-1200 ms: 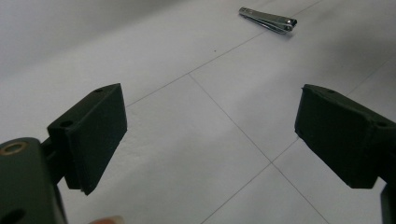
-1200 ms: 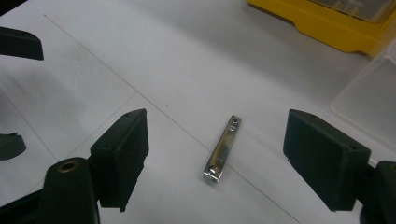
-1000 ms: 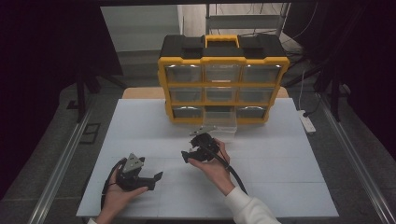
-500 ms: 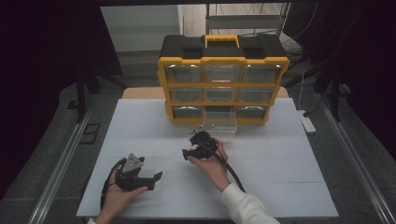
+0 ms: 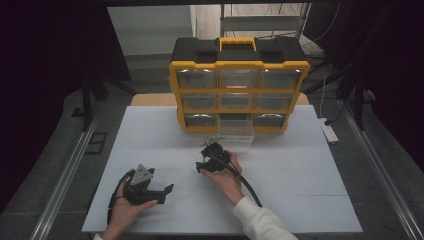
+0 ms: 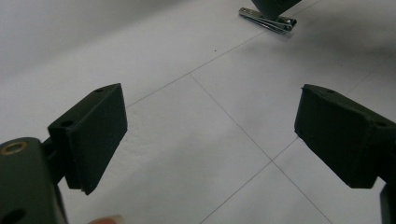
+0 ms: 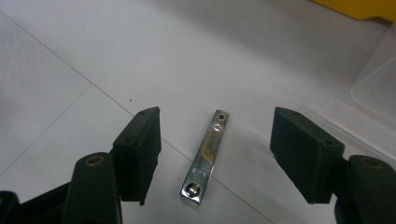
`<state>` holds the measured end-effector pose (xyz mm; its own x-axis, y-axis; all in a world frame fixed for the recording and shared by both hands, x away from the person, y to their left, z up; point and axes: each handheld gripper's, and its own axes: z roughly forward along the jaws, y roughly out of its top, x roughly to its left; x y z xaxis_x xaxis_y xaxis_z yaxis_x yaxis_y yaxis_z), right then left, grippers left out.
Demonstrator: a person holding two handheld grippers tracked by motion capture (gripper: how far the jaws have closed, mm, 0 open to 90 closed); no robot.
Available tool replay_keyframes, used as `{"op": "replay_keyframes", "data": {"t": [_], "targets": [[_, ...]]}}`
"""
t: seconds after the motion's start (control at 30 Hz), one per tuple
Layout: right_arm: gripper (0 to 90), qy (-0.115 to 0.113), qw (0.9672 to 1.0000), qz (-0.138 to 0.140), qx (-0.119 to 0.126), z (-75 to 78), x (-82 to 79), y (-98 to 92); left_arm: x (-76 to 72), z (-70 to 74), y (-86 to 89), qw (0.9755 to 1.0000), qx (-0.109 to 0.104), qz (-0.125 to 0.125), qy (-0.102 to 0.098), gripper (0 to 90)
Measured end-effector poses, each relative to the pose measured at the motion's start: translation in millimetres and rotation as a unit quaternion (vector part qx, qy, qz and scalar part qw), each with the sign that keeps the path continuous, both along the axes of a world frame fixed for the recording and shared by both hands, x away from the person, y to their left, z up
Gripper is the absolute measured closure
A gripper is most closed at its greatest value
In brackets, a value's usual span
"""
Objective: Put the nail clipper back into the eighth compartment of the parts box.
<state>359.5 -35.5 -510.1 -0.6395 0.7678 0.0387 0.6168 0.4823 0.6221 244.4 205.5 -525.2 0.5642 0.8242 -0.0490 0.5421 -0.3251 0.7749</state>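
A chrome nail clipper (image 7: 205,158) lies flat on the white table (image 5: 300,190), a little in front of the organizer. My right gripper (image 7: 217,137) points down over it, one jaw on each side. Its jaws have just been closing, but the pads stand clear of the clipper, so it is open. In the high view the right gripper (image 5: 207,162) sits near the table's middle. My left gripper (image 5: 162,192) rests low at the front left, open with nothing between its jaws (image 6: 210,130). It faces the nail clipper (image 6: 268,21) from some way off.
A yellow and black drawer organizer (image 5: 239,90) stands at the back of the table. Its bottom middle clear drawer (image 5: 237,135) is pulled out, just beyond my right gripper. Bare table lies to the right and at the front.
The right hand has shifted slightly over the nail clipper. The left hand has stayed where it was.
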Motion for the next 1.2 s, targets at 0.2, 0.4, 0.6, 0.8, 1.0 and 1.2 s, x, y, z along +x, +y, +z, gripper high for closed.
{"op": "replay_keyframes", "data": {"t": [0.2,0.4,0.6,0.8,1.0,1.2], "targets": [[37.6,0.001,1.0000,0.003,-0.007,-6.5,-0.3,-0.2,0.1,-0.3,-0.4,1.0000,0.000,-0.001,0.001,10.1],[43.2,0.001,0.9998,0.007,-0.016,-10.3,-2.2,0.3,0.2,-0.5,-0.4,1.0000,0.001,-0.001,0.001,10.1],[52.7,0.004,0.9997,0.013,-0.020,-11.8,-3.6,1.6,0.3,-0.6,-0.3,1.0000,0.001,-0.002,0.001,10.1],[58.4,0.003,0.9996,0.010,-0.027,-12.0,-3.4,1.8,0.2,-0.3,-0.2,1.0000,0.001,-0.001,0.001,10.1],[64.0,-0.001,0.9992,0.014,-0.037,-11.7,-4.2,2.5,0.4,-0.6,-0.4,1.0000,0.003,-0.002,0.001,10.1],[71.7,-0.002,0.9988,0.021,-0.043,-11.1,-4.7,3.3,0.4,-0.7,-0.4,1.0000,0.003,-0.001,0.001,10.1]]}}
